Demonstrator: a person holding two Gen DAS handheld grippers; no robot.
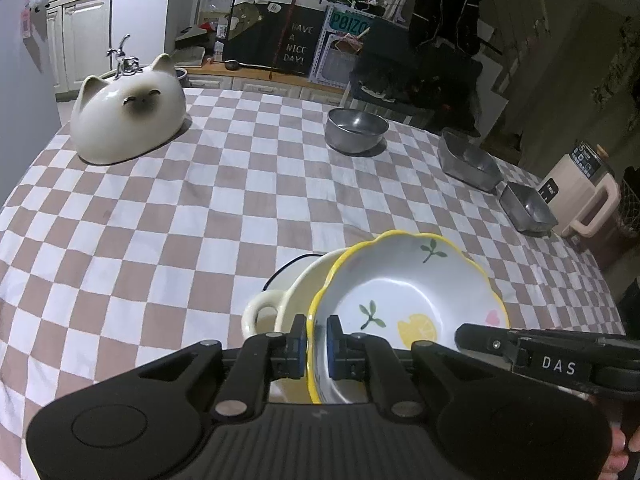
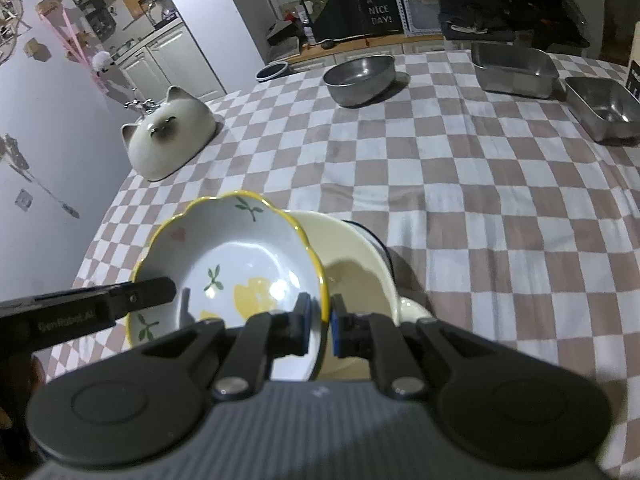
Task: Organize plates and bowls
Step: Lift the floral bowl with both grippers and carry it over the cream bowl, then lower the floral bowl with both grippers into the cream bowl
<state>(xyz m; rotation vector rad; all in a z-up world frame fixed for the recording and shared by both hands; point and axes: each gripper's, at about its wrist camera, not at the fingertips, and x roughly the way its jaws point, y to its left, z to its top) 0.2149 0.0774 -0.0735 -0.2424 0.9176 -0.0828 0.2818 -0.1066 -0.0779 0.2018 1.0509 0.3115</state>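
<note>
A yellow-rimmed lemon-print bowl (image 1: 404,304) is held tilted over a cream two-handled bowl (image 1: 280,308), which sits on a dark-rimmed white dish (image 1: 288,266). My left gripper (image 1: 317,344) is shut on the lemon bowl's near-left rim. My right gripper (image 2: 320,320) is shut on the opposite rim of the lemon bowl (image 2: 240,264); the cream bowl (image 2: 352,264) lies just beyond it. Each gripper shows as a black finger in the other's view.
On the checkered tablecloth (image 1: 200,208) stand an upside-down cat-face ceramic bowl (image 1: 128,116), a round steel bowl (image 1: 356,130) and two rectangular steel trays (image 1: 468,160) (image 1: 526,206). A beige kettle (image 1: 584,196) stands at the right edge. Cluttered counters lie behind.
</note>
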